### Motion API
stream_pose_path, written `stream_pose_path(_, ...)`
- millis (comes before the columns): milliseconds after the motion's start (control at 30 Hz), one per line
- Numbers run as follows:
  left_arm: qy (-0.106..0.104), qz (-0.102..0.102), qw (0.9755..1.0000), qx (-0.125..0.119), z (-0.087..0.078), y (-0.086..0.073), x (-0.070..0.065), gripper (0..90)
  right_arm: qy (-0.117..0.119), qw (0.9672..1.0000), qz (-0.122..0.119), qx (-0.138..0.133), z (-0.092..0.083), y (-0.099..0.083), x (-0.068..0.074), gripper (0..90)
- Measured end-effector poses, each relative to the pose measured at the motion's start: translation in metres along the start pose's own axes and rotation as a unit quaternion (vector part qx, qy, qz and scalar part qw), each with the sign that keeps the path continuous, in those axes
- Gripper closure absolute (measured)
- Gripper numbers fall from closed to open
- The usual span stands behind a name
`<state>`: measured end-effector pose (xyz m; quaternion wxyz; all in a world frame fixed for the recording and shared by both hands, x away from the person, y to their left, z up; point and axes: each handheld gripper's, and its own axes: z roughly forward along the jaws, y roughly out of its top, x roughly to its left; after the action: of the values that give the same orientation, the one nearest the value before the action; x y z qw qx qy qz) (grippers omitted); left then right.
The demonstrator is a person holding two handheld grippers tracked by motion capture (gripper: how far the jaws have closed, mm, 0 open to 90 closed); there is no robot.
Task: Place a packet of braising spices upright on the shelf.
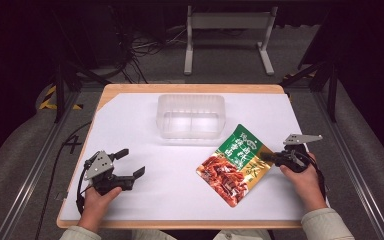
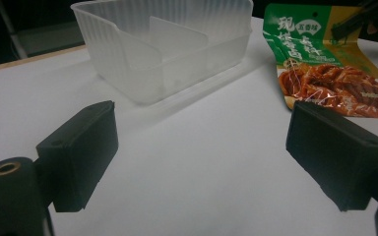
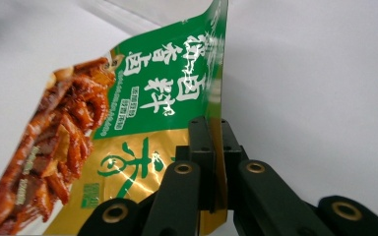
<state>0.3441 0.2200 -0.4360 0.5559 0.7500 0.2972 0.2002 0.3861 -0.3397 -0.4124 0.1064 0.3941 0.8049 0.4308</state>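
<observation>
A green, gold and red snack pouch [image 1: 234, 164] lies on the white table right of centre. My right gripper [image 1: 269, 157] is shut on its right edge; in the right gripper view the two black jaws pinch the pouch's gold edge [image 3: 215, 147] and the pouch [image 3: 142, 98] bends upward from them. My left gripper [image 1: 130, 164] rests at the front left, open, with nothing between its pads [image 2: 83, 152], and it faces a clear plastic tub [image 2: 167, 44]. That tub [image 1: 190, 116] stands empty at the table's far middle, just behind the pouch [image 2: 325, 64].
The white table sheet [image 1: 180, 190] sits on a wooden top whose edge shows at the back and front. Dark metal rails run along both sides. A white frame stand [image 1: 227, 30] and cables lie on the floor beyond the table.
</observation>
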Motion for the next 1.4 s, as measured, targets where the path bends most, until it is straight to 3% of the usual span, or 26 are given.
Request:
stream_pose_path(300, 0.000, 0.000, 1.0000, 0.000, 0.000, 0.000, 0.000, 13.2, 0.013, 0.9990, -0.013, -0.041, -0.017, 0.011, 0.011, 89.9)
stream_pose_path(600, 0.000, -0.002, 1.0000, 0.001, 0.000, 0.000, 0.000, 13.2, 0.031, 0.9954, -0.042, -0.080, -0.035, 0.026, 0.033, 90.0)
stream_pose_path(967, 0.001, -0.001, 1.0000, 0.001, 0.001, 0.000, 0.000, 13.2, 0.055, 0.9911, -0.059, -0.106, -0.045, 0.038, 0.052, 90.0)
stream_pose_path(1133, 0.001, -0.001, 1.0000, 0.002, 0.001, 0.000, 0.000, 13.2, 0.088, 0.9866, -0.074, -0.116, -0.053, 0.048, 0.067, 90.0)
stream_pose_path(1233, 0.002, -0.001, 1.0000, 0.004, 0.001, 0.000, 0.000, 13.2, 0.094, 0.9852, -0.081, -0.118, -0.057, 0.053, 0.073, 90.0)
stream_pose_path(1400, 0.001, 0.000, 1.0000, 0.005, 0.002, 0.000, -0.001, 13.2, 0.082, 0.9846, -0.096, -0.121, -0.064, 0.062, 0.085, 90.0)
